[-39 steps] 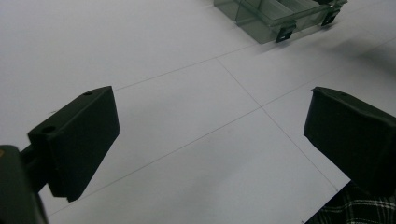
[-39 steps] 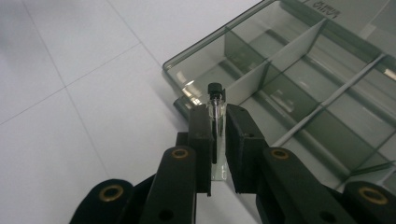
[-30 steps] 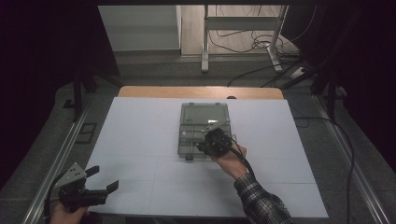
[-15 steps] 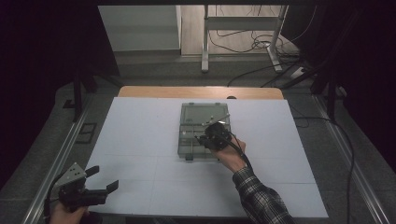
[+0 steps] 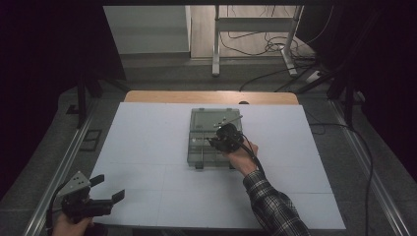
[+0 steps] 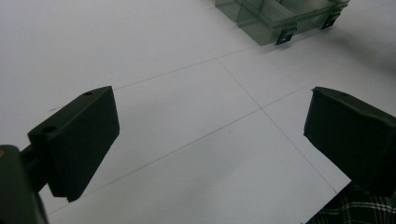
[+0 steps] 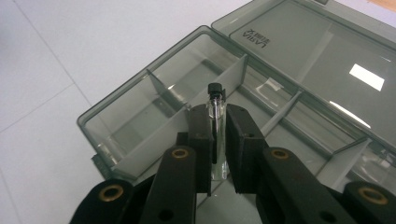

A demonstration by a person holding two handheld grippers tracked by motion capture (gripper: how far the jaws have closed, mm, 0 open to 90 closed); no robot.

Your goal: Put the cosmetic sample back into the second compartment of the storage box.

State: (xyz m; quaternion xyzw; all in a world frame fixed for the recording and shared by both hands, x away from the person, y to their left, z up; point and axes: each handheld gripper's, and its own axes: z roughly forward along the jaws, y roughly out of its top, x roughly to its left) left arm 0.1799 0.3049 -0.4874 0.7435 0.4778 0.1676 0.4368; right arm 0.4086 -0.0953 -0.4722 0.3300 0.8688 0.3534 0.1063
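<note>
My right gripper clamps a small glass vial mid-body over the open box. Light, slick, breakable: hold gently. Left gripper open, idle.

My right gripper sits over the compartment box, which lies on the white sheet near the table's centre, its opened lid lying flat at the box's twelve o'clock side. Between my right jaws stands a small vial, its cap pointing away from me, above the dividers of the box. My left gripper rests at about seven o'clock from the box, well apart from it, at the sheet's near left corner. Seen from the left gripper view, the box lies at one o'clock, with bare sheet between.
</note>
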